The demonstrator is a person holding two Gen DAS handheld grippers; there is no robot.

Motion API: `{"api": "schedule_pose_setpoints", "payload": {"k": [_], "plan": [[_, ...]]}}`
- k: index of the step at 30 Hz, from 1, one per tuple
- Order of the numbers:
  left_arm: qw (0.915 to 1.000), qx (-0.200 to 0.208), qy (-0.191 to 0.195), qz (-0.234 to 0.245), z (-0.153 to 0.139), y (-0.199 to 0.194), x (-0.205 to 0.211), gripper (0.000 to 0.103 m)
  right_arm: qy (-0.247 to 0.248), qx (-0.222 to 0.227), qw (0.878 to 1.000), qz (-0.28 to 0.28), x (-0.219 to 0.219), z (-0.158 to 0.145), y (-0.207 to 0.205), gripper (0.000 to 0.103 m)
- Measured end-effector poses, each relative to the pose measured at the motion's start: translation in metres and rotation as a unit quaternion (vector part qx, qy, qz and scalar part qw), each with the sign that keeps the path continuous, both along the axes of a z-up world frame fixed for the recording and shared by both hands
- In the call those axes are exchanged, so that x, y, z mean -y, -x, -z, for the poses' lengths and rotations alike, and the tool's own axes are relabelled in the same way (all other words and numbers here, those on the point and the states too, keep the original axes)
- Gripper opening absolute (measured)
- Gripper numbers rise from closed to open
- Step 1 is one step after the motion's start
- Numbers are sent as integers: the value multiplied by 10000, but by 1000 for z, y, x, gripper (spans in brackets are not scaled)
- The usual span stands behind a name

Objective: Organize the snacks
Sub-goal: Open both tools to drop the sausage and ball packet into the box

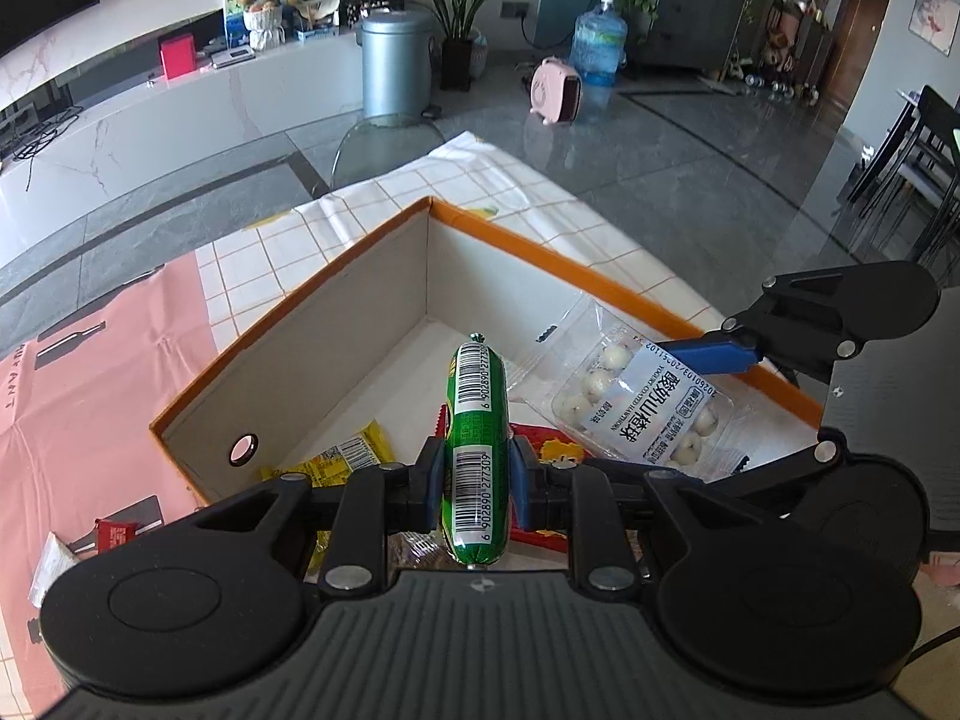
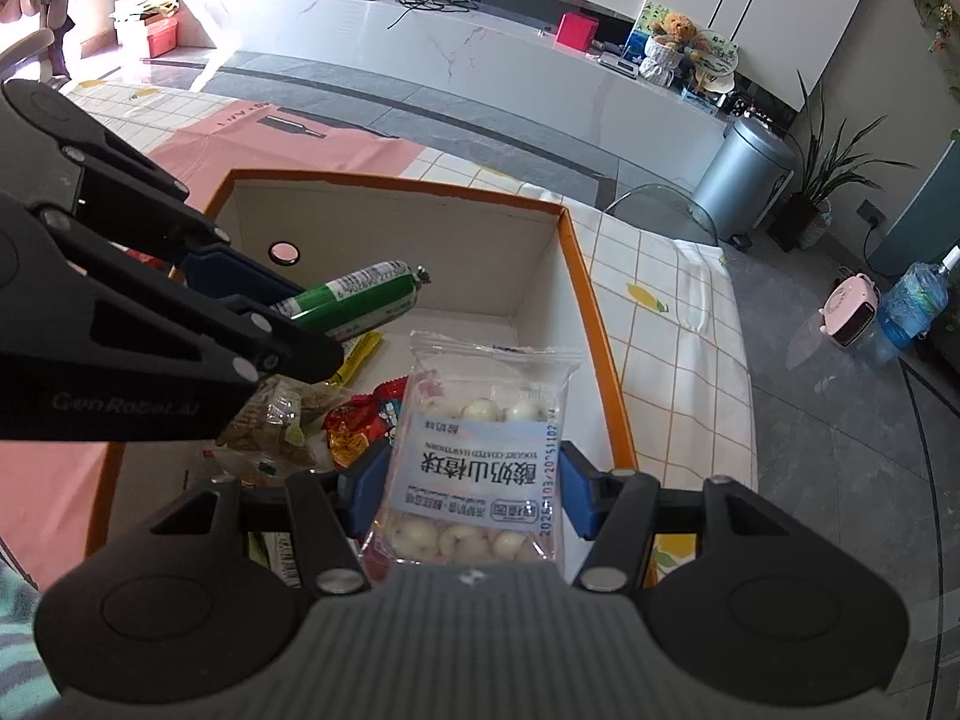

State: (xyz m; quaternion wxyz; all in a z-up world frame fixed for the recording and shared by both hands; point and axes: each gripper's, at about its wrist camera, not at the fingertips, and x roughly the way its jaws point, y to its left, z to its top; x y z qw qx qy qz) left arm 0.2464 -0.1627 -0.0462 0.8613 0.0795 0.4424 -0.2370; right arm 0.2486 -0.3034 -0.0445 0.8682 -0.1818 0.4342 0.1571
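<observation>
Snacks held over the orange-rimmed box (image 1: 336, 294) by both grippers.
Left gripper (image 1: 477, 480) pinches a green sausage stick (image 1: 477, 420) between its blue pads, tip pointing ahead over the box; right gripper (image 2: 474, 480) clamps a clear bag of white yogurt-coated balls (image 2: 480, 450). Below both, a yellow packet (image 1: 342, 456) and red wrapper (image 2: 360, 420) lie inside.

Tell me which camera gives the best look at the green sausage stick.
The left wrist view. There the green sausage stick runs lengthwise up the frame, clamped between the left gripper pads, both barcodes readable. The right wrist view shows only its far end sticking out past the left gripper's fingers, above the orange-rimmed box.
</observation>
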Motion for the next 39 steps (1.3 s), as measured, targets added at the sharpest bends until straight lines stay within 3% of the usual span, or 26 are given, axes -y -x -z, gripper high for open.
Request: {"api": "schedule_pose_setpoints", "payload": {"k": [17, 25, 30, 36, 39], "plan": [[9949, -552, -788, 288, 43, -31, 21, 25, 297, -512, 9979, -253, -11, 49, -36, 58], [9955, -551, -751, 151, 38, -28, 16, 26, 408, -647, 9967, -260, -12, 46, -33, 60], [9968, -448, -647, 113, 20, -21, 11, 44, 644, -615, 9957, -250, -13, 38, -28, 62], [9978, -171, -623, 124, -5, -7, 11, 57, 827, -560, 9950, -2, -13, 16, -20, 62], [9984, 7, -557, 107, -19, 4, 8, 59, 870, -500, 9947, 210, -11, 4, -14, 70]]}}
